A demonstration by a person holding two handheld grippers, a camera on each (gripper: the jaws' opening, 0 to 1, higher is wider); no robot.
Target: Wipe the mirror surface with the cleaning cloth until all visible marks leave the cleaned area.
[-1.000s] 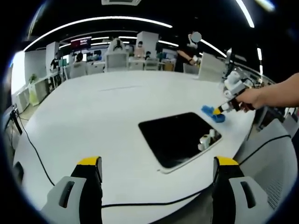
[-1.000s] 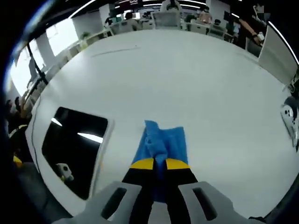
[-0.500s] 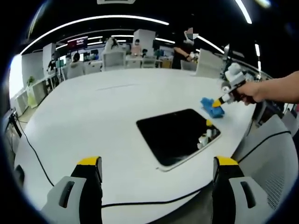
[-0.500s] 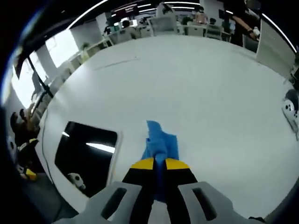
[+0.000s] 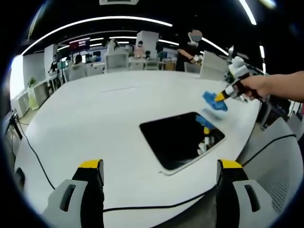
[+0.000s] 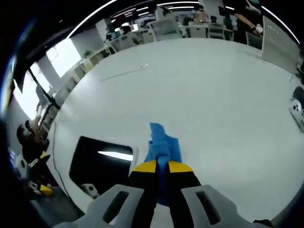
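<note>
- The blue cleaning cloth (image 6: 164, 148) is pinched between the jaws of the right gripper (image 6: 162, 167), which are closed tight on its near end; the rest of the cloth runs forward from the tips, its long axis in line with the jaws.
- In the left gripper view the cloth (image 5: 213, 101) hangs as a small blue bunch from the right gripper (image 5: 221, 97), held in a person's hand (image 5: 254, 88), clear of the surface and just past the far right corner of the mirror (image 5: 182, 139).
- The mirror lies flat on the white worktop (image 5: 104, 118), a dark rounded rectangle with a pale rim, its long axis running from near the worktop's front edge toward the cloth.
- The left gripper view shows a blue reflection of the cloth in the glass near that corner; the right gripper view shows instead a bright strip of ceiling light on the mirror (image 6: 102, 164), to the left of the cloth.
- The left gripper (image 5: 159, 172) has its yellow-tipped jaws wide apart, holding nothing, at the worktop's near edge.
- A black cable (image 5: 33, 152) trails along the worktop's near left edge.
</note>
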